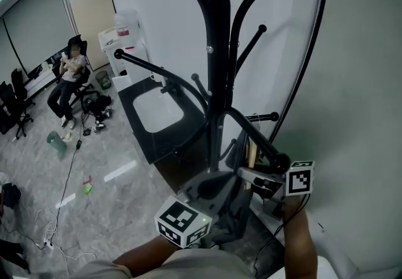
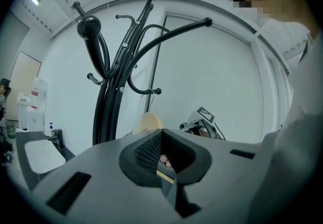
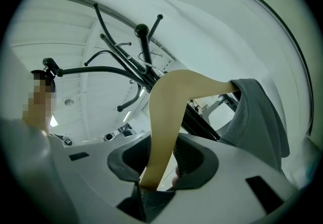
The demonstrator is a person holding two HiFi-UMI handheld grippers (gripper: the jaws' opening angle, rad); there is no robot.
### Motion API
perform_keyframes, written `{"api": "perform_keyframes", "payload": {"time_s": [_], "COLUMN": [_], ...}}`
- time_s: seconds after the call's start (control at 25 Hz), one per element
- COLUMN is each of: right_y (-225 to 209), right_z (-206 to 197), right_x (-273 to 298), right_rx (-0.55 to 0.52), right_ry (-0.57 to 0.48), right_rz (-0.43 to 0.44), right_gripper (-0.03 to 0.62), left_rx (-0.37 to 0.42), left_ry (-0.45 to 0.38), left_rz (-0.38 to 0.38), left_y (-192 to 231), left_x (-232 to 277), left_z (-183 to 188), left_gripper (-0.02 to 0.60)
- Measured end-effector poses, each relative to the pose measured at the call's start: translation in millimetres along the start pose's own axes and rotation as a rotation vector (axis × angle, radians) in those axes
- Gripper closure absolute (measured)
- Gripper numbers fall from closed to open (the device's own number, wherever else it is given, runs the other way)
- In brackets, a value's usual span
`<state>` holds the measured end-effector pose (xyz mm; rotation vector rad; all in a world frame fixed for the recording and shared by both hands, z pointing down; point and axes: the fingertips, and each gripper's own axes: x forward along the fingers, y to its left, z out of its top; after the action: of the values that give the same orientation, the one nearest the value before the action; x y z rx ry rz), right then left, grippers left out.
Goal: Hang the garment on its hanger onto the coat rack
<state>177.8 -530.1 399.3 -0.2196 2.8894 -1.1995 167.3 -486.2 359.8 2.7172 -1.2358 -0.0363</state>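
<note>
Fingers (image 3: pixel 185 163) of the right gripper (image 3: pixel 160 167): clamped on one wooden arm of the hanger (image 3: pixel 169 112), which is seen rising between the ribbed pads. Fingers (image 2: pixel 145 153) of the left gripper (image 2: pixel 164 165): drawn almost together on a thin wood-coloured edge, taken to be the same hanger.

Coat rack (image 1: pixel 218 51): black, a central pole with curved arms ending in knobs. It stands close to a white wall, and both grippers are held just beside its lower arms.

Counter (image 1: pixel 191 124): black, with a white basin set in it, placed beyond the rack in the head view.

Person (image 1: pixel 70 76): seated, well apart from the rack.

Garment (image 3: pixel 257 117): grey, draped over the far shoulder of the hanger in the right gripper view. In the head view it is seen low beside the pole, between the two grippers.

Hanger: pale wood, held tilted. Its hook is not clearly made out, nor whether it is lodged on any arm of the rack.
</note>
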Motion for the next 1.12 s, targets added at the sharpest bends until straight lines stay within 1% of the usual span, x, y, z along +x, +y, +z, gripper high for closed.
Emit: {"api": "perform_keyframes", "payload": {"time_s": [0.12, 0.24, 0.4, 0.52, 0.72, 0.84, 0.92, 1.0, 1.12], "right_y": [-3, 1, -7, -11, -1, 14, 26, 33, 43], "right_z": [-4, -2, 8, 18, 22, 23, 18, 8, -6], "right_x": [3, 4, -4, -14, -27, -38, -44, -49, -53], "right_rx": [0.023, 0.041, 0.035, 0.031, 0.042, 0.039, 0.024, -0.017, -0.082], "right_ry": [-0.005, -0.031, -0.083, -0.126, -0.175, -0.217, -0.244, -0.254, -0.259], "right_rz": [0.032, 0.056, 0.015, -0.001, -0.026, -0.051, -0.086, -0.153, -0.251], "right_gripper": [0.461, 0.459, 0.427, 0.424, 0.425, 0.428, 0.467, 0.517, 0.555], "left_rx": [0.0, -0.001, -0.003, -0.003, -0.003, 0.001, 0.004, 0.01, 0.015], "left_ry": [0.001, 0.004, 0.007, 0.009, 0.015, 0.017, 0.018, 0.019, 0.025], "left_rz": [-0.002, -0.005, -0.013, -0.021, -0.03, -0.037, -0.043, -0.051, -0.06], "left_y": [-2, -3, -5, -6, -9, -12, -16, -20, -29], "left_x": [1, 3, 8, 12, 15, 17, 15, 12, 7], "left_z": [1, 1, -2, -3, -5, -5, -6, -8, -10], "left_gripper": [0.577, 0.577, 0.577, 0.577, 0.577, 0.577, 0.577, 0.577, 0.577]}}
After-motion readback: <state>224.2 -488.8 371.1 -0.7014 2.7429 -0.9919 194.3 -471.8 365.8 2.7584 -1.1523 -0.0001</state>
